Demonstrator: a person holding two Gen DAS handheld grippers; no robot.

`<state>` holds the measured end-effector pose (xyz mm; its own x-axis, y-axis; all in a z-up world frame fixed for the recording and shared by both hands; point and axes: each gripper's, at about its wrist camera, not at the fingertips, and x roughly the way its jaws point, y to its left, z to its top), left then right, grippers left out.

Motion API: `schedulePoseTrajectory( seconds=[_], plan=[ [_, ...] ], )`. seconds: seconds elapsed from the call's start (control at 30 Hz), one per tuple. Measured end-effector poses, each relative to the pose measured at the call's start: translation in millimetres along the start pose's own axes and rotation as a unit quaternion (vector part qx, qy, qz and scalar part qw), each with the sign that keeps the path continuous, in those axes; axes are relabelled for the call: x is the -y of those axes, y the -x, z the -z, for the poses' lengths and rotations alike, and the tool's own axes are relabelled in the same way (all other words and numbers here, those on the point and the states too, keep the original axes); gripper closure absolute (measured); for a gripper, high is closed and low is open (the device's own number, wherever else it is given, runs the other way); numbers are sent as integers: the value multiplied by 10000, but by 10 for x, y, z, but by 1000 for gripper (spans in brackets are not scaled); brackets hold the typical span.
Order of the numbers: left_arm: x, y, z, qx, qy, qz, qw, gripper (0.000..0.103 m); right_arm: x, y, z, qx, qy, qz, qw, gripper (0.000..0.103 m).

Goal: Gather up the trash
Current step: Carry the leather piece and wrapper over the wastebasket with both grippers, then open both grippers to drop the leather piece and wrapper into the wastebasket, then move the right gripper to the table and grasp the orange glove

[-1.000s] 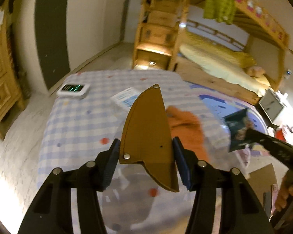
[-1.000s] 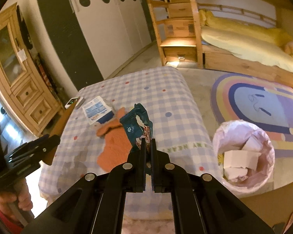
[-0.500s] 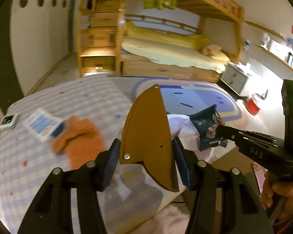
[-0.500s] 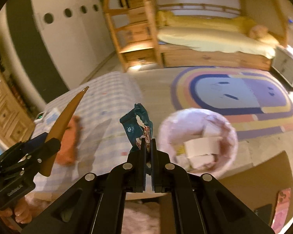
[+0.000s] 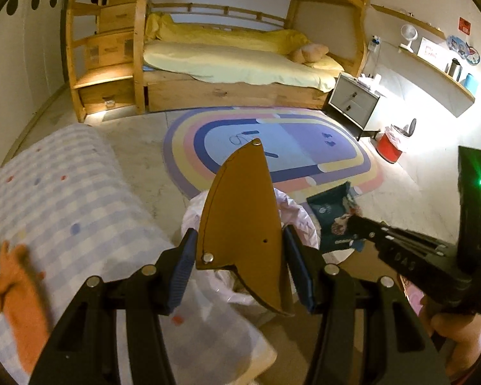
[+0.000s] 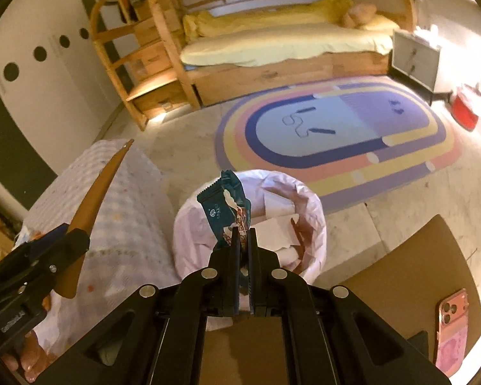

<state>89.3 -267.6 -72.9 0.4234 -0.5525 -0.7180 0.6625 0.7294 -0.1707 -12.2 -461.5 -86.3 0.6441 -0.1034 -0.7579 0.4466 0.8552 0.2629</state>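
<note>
You are working with two hand-held grippers. Your left hand-held gripper (image 5: 240, 256) is clamping one brown leather sheath (image 5: 240, 218) between its blue pads (image 5: 182, 264), point upward. Your right hand-held gripper (image 6: 244, 250) is pinching one teal snack wrapper (image 6: 226, 205) with its jaws nearly together, holding it above one trash bin (image 6: 311, 221) lined with a pale pink bag; white paper scraps are lying inside. The bin is standing on the floor just beside the checked surface (image 5: 64, 199), where one orange cloth (image 5: 19, 298) is lying. One pink phone (image 6: 452, 327) is resting on cardboard.
</note>
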Motion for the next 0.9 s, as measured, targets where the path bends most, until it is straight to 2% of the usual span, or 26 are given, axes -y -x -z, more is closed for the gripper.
schedulePoseTrajectory(
  seconds=[0.17, 0.23, 0.27, 0.33, 0.4, 0.43, 0.63, 0.9],
  plan=[
    [48, -211, -150, -70, 21, 75, 9999, 49, 115, -286, -111, -181, -158, 93, 9997, 96],
    [34, -225, -200, -46, 85, 86, 9999, 40, 148, -387, -149, -228, -214, 49, 9995, 95],
    [25, -217, -216, -20, 128, 82, 9999, 31, 151, -441, -165, -264, -220, 57, 9994, 95],
    [-20, -147, -229, 74, 228, 80, 9997, 31, 173, -564, -193, -400, -269, -42, 9988, 86],
    [-99, -53, -221, 129, 315, 28, 9994, 31, 172, -613, -191, -485, -320, -97, 9983, 67],
    [-124, -16, -220, 155, 344, 0, 9993, 31, 170, -613, -195, -486, -321, -84, 9983, 66],
    [-329, 345, -155, 390, 553, -210, 9975, 31, 71, -350, -158, -299, -244, -155, 9991, 65],
    [-468, 871, 57, 644, 627, -519, 9946, 31, -331, 230, 38, -21, 231, -475, 9986, 65]
  ],
)
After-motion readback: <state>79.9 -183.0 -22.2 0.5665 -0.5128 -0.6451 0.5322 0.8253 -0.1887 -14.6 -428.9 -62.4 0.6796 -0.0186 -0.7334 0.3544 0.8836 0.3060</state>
